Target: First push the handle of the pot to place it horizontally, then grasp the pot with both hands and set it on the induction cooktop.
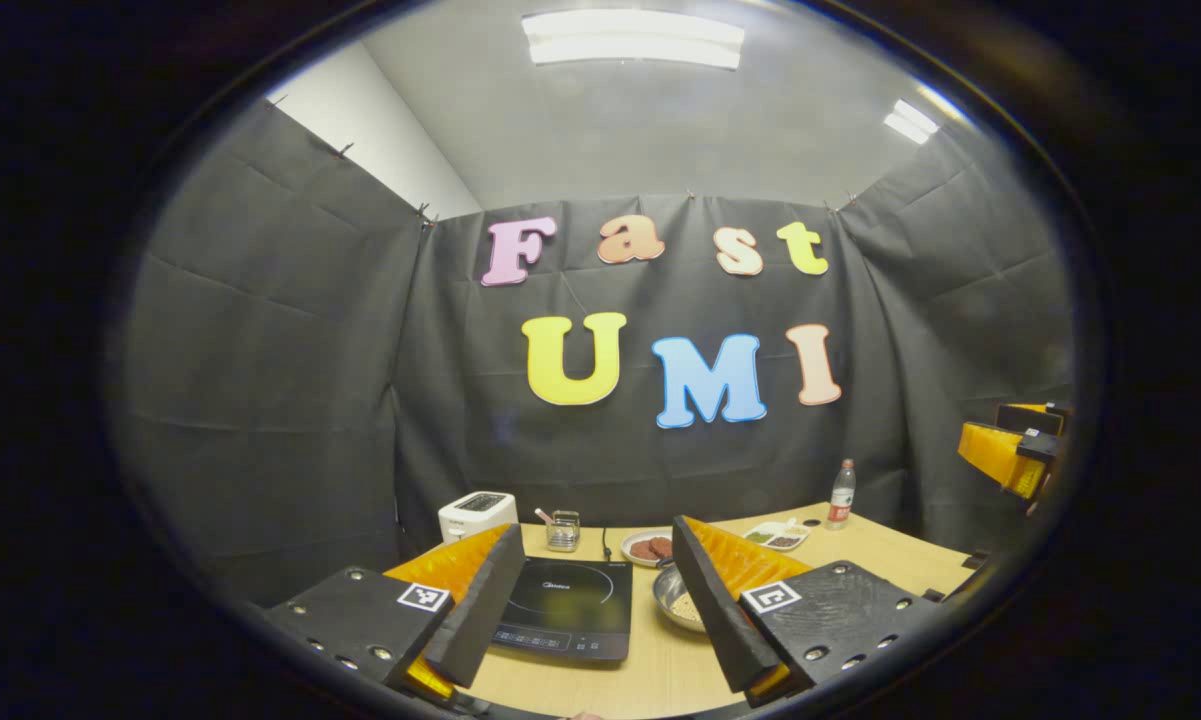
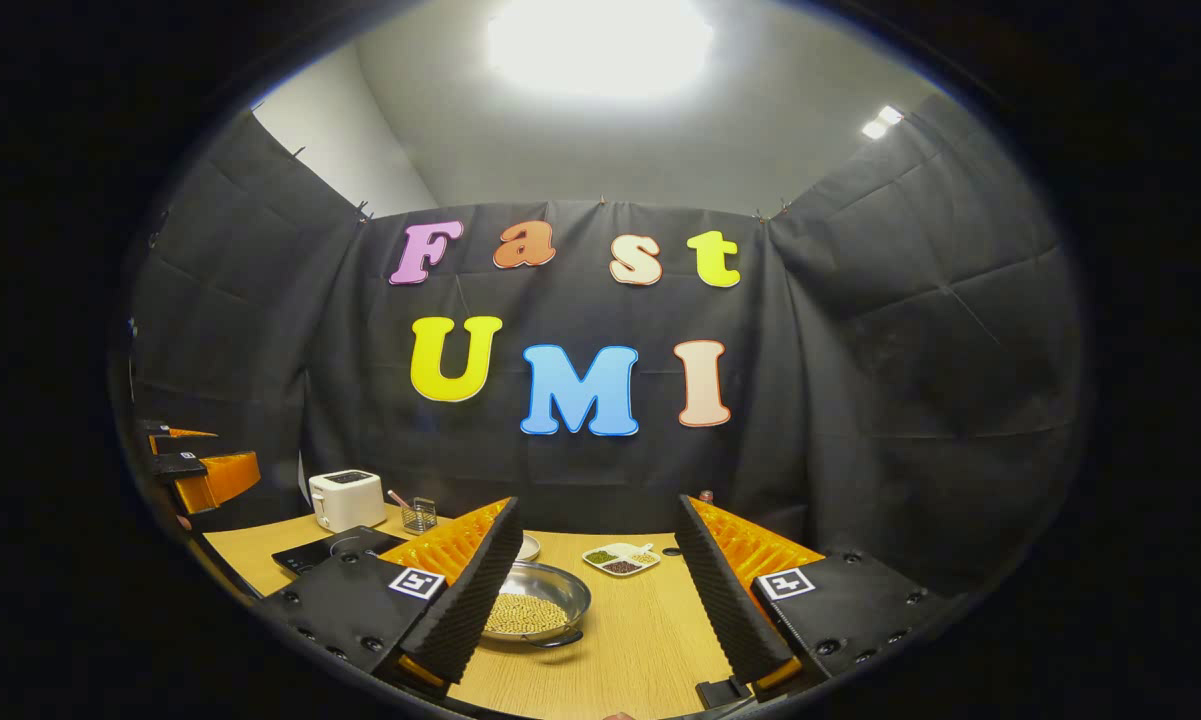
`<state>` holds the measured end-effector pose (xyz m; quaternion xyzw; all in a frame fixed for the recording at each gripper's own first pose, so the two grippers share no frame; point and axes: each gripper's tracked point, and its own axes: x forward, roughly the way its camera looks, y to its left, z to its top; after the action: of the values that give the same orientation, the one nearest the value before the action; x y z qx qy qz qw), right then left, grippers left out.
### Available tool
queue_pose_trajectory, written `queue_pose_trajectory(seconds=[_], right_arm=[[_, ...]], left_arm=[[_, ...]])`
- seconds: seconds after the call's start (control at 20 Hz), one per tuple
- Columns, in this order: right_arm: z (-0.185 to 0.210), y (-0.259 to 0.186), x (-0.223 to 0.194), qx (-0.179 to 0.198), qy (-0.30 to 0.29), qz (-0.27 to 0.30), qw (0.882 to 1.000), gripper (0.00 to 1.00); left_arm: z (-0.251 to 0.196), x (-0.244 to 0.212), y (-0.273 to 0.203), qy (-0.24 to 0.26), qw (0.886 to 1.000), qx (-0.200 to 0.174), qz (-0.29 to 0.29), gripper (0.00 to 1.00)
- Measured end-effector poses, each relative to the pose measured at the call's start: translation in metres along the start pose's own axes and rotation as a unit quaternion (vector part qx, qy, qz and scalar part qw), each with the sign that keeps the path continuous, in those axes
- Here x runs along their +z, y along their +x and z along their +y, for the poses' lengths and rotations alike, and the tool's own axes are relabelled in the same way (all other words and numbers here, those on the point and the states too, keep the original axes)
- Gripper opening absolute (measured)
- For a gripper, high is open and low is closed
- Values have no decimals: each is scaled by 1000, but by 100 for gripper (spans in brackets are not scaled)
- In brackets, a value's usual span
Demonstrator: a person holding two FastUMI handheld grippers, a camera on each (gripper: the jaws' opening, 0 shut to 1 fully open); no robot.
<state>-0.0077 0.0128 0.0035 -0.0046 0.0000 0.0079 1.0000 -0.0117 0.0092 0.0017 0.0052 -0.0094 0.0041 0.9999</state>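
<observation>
In the left gripper view, the left gripper (image 1: 600,590) hangs above the wooden surface (image 1: 660,670) with its jaws spread wide and nothing between them but air. A white toaster (image 1: 476,514) stands beyond its left jaw; the induction cooktop (image 1: 566,608) lies framed between the jaws, and the pot (image 1: 678,598) peeks from behind the right jaw, beside the cooktop.

In the right gripper view, the right gripper (image 2: 600,590) is likewise wide open and empty. The pot, filled with pale beans (image 2: 525,612), sits just inside its left jaw, a divided dish (image 2: 620,558) farther off between the jaws.
</observation>
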Motion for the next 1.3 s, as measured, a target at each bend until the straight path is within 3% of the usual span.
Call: queue_pose_trajectory(seconds=[0.7, 0.9, 0.95, 1.0, 1.1, 1.3], right_arm=[[9, 1, -5, 3, 3, 16, 1000, 98], [8, 4, -7, -4, 3, 23, 1000, 84], [8, 5, -6, -4, 3, 22, 1000, 70], [10, 5, -6, -6, 3, 22, 1000, 68], [15, 9, -7, -1, 1, 25, 1000, 48], [24, 13, -10, 10, -4, 35, 999, 26]], left_arm=[[14, -4, -4, -1, 1000, 4, 1, 90], [19, -2, 0, 3, 1000, 3, -2, 87], [20, -3, 2, 5, 1000, 3, -2, 87], [20, -3, 2, 4, 1000, 3, -2, 90], [22, -4, 5, 1, 1000, 1, -1, 87], [30, -6, 11, 2, 1000, 1, -2, 87]])
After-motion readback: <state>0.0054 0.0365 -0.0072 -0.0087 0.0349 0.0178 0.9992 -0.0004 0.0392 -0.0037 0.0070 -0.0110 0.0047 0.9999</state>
